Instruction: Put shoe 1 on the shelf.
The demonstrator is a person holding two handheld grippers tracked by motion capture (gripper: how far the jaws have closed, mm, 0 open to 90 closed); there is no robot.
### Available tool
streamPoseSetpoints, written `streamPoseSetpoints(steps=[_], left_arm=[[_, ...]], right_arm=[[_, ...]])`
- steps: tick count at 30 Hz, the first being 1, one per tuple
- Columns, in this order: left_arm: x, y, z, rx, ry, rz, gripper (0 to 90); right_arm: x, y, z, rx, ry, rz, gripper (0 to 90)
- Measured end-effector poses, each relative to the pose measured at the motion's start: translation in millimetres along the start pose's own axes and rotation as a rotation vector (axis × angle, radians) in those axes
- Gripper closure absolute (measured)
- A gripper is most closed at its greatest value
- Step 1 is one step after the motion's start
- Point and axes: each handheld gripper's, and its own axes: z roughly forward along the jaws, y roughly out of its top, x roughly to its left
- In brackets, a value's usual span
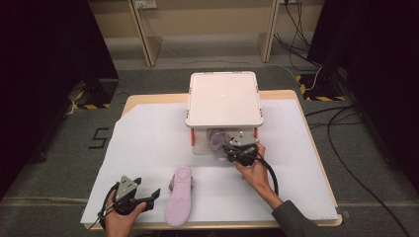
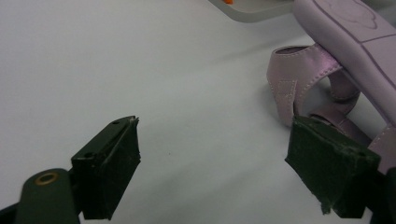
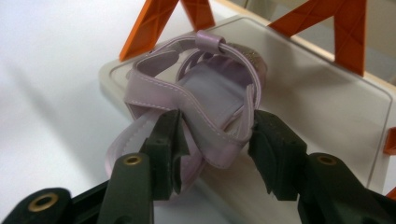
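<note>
A lilac strappy sandal [image 1: 179, 195] lies sole-up near the front edge of the white-covered table [image 1: 148, 138]. My left gripper [image 1: 146, 187] rests just left of it, open with nothing between its jaws. In the left gripper view the sandal's straps [image 2: 299, 79] lie beside the right jaw of that gripper [image 2: 212, 163]. A second lilac sandal [image 1: 216, 138] sits at the front edge of the lower shelf of a white rack [image 1: 223, 98]. My right gripper [image 3: 215, 144] is shut on this sandal [image 3: 210, 93] at its heel straps, one jaw on each side.
The rack stands at the table's back centre on orange supports [image 3: 149, 28], and its lower board [image 3: 317, 93] is otherwise bare. White paper covers the table. Cables trail on the floor at the right [image 1: 346, 143].
</note>
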Motion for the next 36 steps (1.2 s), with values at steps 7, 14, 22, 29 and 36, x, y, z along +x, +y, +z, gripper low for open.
streamPoseSetpoints(steps=[7, 14, 22, 29, 36], left_arm=[[-0.4, -0.1, 0.2, 0.0, 0.002, 0.005, 16.8], [-0.9, -0.1, 0.1, 0.001, 0.001, 0.006, 16.8], [-0.6, -0.2, 0.2, 0.001, 0.0, 0.005, 16.9], [-0.5, 0.0, -0.4, -0.001, -0.002, 0.009, 16.9], [-0.8, 0.1, -0.3, -0.001, -0.002, 0.013, 17.1]], right_arm=[[5.1, 10.9, 5.8, -0.029, -0.015, 0.001, 58.0], [18.4, 11.1, 13.5, -0.019, -0.046, -0.068, 53.0], [25.6, 5.9, 10.1, 0.016, 0.035, -0.033, 28.2], [26.0, -4.9, 10.3, 0.036, 0.09, 0.002, 23.0], [32.0, -10.4, 16.9, 0.077, 0.082, -0.062, 26.9]])
